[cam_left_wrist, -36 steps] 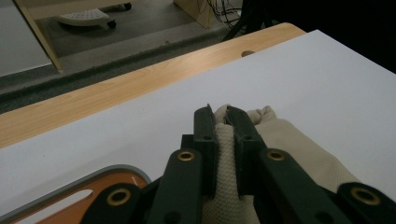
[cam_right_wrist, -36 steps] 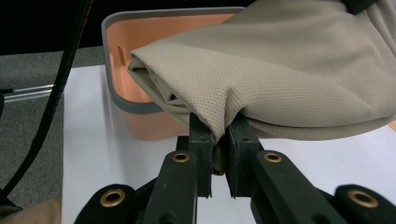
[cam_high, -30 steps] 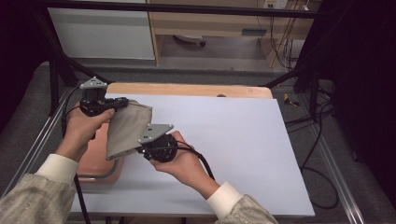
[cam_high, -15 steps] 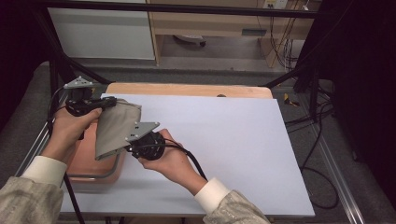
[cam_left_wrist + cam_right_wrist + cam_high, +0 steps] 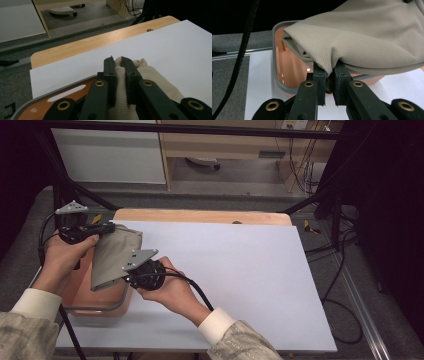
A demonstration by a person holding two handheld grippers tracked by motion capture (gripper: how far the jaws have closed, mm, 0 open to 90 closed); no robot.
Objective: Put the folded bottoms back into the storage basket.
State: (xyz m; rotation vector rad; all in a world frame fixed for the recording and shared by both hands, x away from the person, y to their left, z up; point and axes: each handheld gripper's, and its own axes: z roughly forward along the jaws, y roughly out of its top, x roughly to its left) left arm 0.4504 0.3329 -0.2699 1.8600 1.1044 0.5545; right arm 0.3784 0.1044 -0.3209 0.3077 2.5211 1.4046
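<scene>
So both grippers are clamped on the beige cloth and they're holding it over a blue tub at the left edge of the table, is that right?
Not quite: the tub is orange-brown with a grey rim, not blue, as the right gripper view shows. The rest holds: the left gripper and the right gripper are both clamped on the beige cloth, held over the tub at the table's left edge.

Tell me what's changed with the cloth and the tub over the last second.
Both hands carried the beige cloth leftward and a bit toward the person, so it now hangs over the orange tub. The left tool and right tool stay clamped on it. The tub and white sheet haven't moved.
</scene>
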